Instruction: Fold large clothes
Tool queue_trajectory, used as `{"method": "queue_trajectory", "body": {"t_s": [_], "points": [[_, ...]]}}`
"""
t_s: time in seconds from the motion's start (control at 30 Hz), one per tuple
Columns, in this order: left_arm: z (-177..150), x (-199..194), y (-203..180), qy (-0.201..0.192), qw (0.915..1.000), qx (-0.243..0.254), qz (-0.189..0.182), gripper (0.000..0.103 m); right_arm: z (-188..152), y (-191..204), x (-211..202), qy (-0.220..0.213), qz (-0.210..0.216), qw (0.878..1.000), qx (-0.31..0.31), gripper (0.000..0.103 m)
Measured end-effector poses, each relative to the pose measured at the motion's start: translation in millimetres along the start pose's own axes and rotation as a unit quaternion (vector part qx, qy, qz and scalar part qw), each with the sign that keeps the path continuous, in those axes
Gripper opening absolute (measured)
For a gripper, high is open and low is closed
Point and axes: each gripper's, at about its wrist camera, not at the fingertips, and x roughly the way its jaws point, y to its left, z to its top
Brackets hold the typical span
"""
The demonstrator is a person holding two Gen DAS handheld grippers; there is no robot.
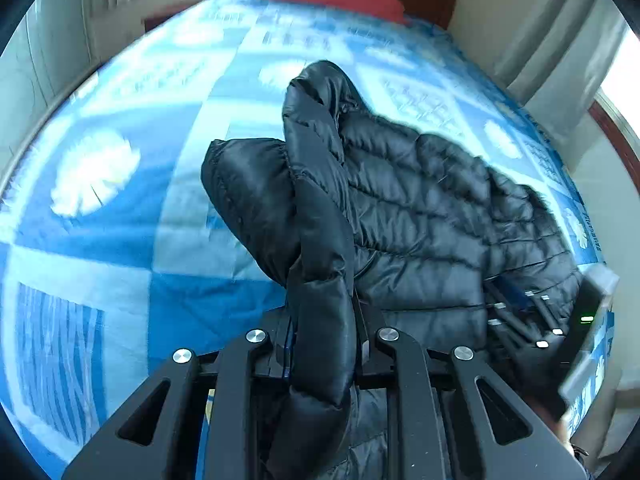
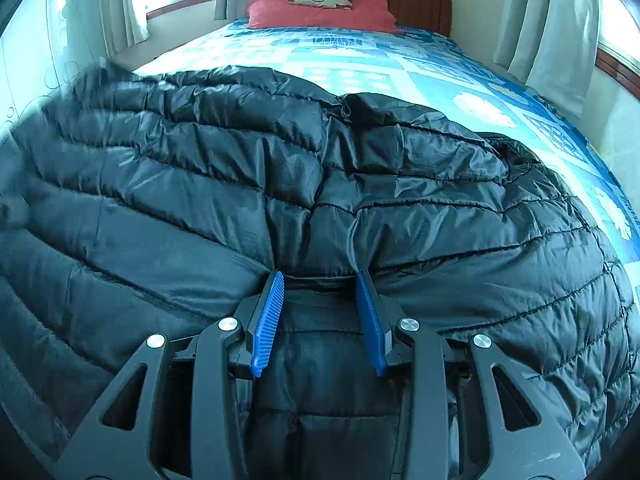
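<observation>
Nearest, the left gripper (image 1: 320, 320) has its jaws clamped on a padded strip of the black puffer jacket (image 1: 420, 216), apparently a sleeve, lifted so it can be carried over the body. The right gripper (image 2: 320, 312) has its jaws set wide, tips pressed into the jacket (image 2: 320, 184), likely pinning it. The jacket lies across the bed's (image 2: 400, 64) near end; red pillows (image 2: 320, 14) sit at the headboard.

**Matte black grippers, blue-padded fingers**

The right gripper (image 2: 320, 280) showed black angular linkage arms with triangular cut-outs, four round silver screws and two ribbed blue finger pads (image 2: 268, 320) at lower centre. The left gripper (image 1: 322, 320) bore the same black arms and silver screws along the frame's bottom.
</observation>
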Motion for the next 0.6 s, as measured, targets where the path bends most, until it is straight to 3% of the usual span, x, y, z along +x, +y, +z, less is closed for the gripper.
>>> {"method": "queue_trajectory", "body": {"t_s": [0.2, 0.37, 0.6], "points": [[9.0, -47.7, -54.2, -0.037, 0.9981, 0.045, 0.020, 0.020, 9.4, -11.7, -8.8, 0.003, 0.021, 1.000, -0.004, 0.037], [12.4, -53.3, -112.4, -0.046, 0.9940, 0.085, 0.051, 0.020, 15.9, -59.6, -38.2, -0.016, 0.021, 0.999, 0.026, 0.037], [11.8, -32.6, -201.0, -0.048, 0.9844, 0.142, 0.092, 0.020, 9.6, -146.4, -76.9, -0.039, -0.040, 0.997, 0.048, 0.045]]}}
